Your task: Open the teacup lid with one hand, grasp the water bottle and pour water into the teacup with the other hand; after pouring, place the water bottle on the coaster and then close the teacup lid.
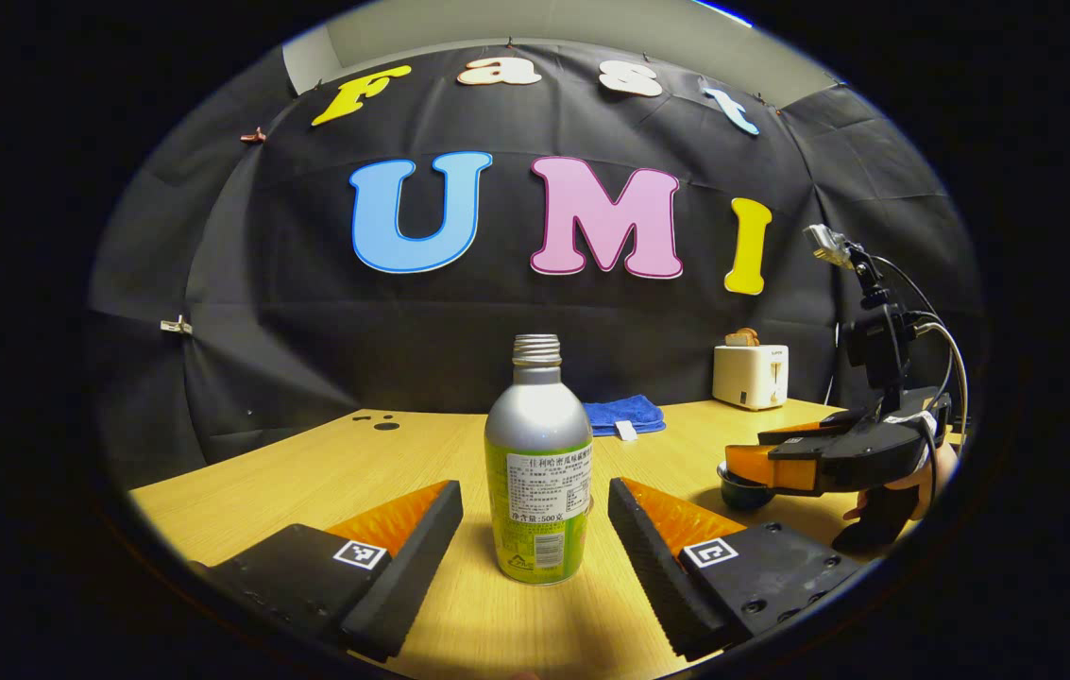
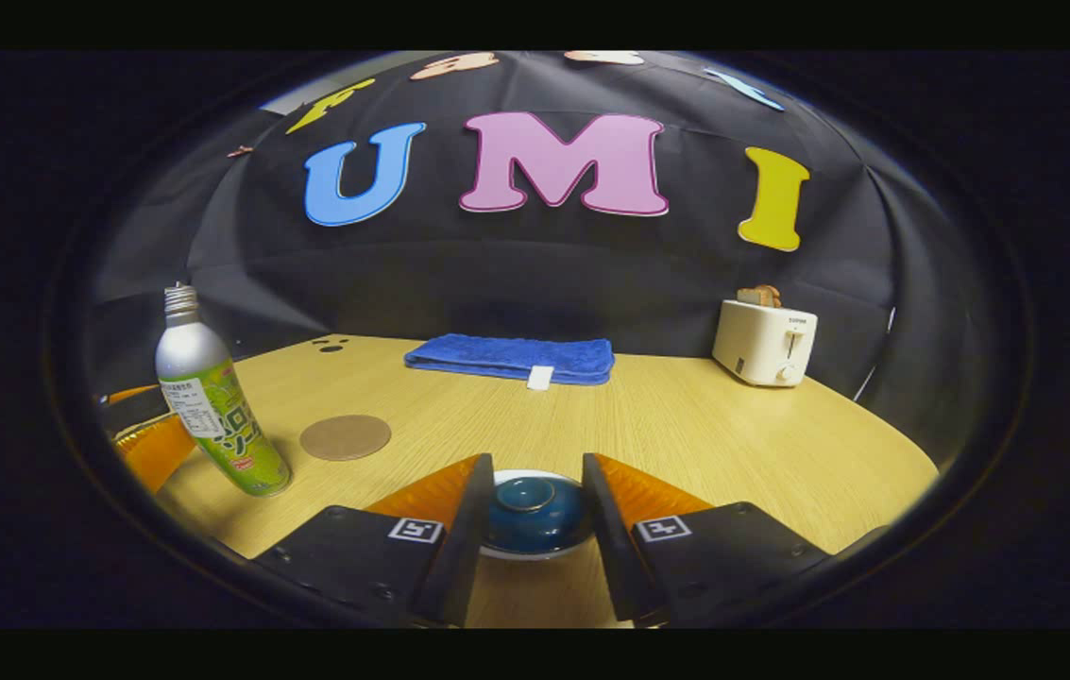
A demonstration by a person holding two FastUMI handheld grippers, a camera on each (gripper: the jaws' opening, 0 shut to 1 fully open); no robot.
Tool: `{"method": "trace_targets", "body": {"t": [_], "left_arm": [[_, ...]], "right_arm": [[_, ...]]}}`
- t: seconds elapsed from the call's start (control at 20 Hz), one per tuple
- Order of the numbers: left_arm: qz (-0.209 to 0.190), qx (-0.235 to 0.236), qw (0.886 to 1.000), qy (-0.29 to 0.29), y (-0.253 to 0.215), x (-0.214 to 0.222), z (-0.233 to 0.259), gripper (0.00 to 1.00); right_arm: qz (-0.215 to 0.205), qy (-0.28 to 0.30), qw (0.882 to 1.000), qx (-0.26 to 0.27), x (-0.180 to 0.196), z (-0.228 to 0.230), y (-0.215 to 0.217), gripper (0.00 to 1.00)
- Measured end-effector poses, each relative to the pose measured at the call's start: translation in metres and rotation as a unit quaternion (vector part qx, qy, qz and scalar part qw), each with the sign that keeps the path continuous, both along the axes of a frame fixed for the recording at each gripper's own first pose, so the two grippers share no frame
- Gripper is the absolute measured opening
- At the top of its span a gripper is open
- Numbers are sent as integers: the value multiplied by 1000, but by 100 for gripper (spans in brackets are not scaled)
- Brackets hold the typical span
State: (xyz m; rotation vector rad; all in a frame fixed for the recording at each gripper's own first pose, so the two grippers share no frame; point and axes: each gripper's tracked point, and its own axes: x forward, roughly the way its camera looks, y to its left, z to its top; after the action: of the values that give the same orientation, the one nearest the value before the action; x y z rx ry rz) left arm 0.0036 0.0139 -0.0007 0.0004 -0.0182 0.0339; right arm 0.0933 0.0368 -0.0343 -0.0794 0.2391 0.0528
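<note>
An uncapped silver and green water bottle [image 1: 539, 472] stands upright on the wooden table [image 1: 308, 472]. My left gripper [image 1: 532, 491] is open, a finger on each side of the bottle with a gap to both. In the right gripper view the bottle [image 2: 213, 416] stands far left, beside the round brown coaster [image 2: 346, 437]. My right gripper [image 2: 535, 472] is open, its fingers flanking the dark blue teacup lid [image 2: 535, 501], which sits on the cup. In the left gripper view that gripper [image 1: 780, 463] hovers just over the teacup [image 1: 742, 491].
A folded blue towel [image 2: 513, 359] lies at the back of the table by the booth's wall. A white toaster [image 2: 764, 342] with toast in it stands at the back right. A gloved hand [image 1: 884, 510] holds the right gripper.
</note>
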Motion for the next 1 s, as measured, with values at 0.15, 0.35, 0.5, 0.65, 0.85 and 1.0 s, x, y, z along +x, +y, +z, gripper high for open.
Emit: {"method": "trace_targets", "body": {"t": [0.15, 0.35, 0.5, 0.65, 0.85, 1.0], "left_arm": [[0, 0, 1000, 0, 0, 0, 0, 98], [-1, 0, 1000, 0, 0, -1, -1, 98], [-1, 0, 1000, 0, 0, -1, 0, 98], [-3, 0, 1000, 0, 0, -1, 0, 98], [-14, 0, 1000, 0, -4, 2, -1, 98], [-12, 1, 1000, 0, -3, 6, 0, 98]], "right_arm": [[2, -5, 1000, -15, 1, 3, 2, 56], [3, -6, 1000, -30, 3, 3, 6, 35], [6, -6, 999, -31, 2, 4, 6, 30], [11, -12, 999, -29, -2, 7, 8, 31], [19, -26, 999, -15, -13, 22, 6, 31], [12, -47, 999, 5, -25, 44, -6, 28]]}}
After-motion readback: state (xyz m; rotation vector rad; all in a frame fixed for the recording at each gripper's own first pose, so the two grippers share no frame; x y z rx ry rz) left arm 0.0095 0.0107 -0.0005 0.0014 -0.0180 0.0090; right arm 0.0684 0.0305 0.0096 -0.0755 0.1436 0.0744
